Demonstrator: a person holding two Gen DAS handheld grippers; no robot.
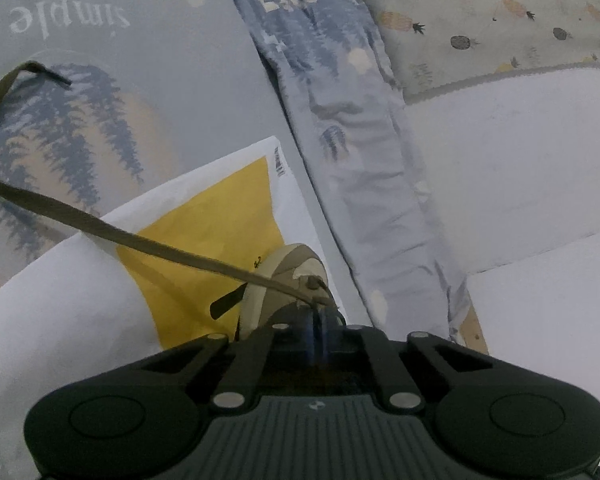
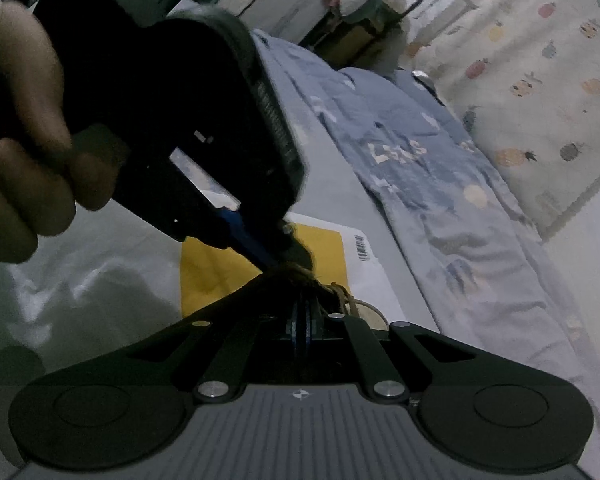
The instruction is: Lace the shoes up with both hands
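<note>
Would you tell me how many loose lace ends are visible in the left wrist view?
2: one lace end far left on the bedsheet, another beside the shoe. More may be hidden.

The shoe [image 1: 284, 280] stands on a paper sheet [image 1: 80, 300] spread over the printed bedsheet [image 1: 160, 80], just before the left gripper [image 1: 318, 310]. A shoelace [image 1: 100, 224] runs from the shoe leftward across the sheet onto the bedsheet. To the right lies a rumpled quilt [image 1: 352, 152], beyond it a pineapple-print pillow [image 1: 500, 20].
</note>
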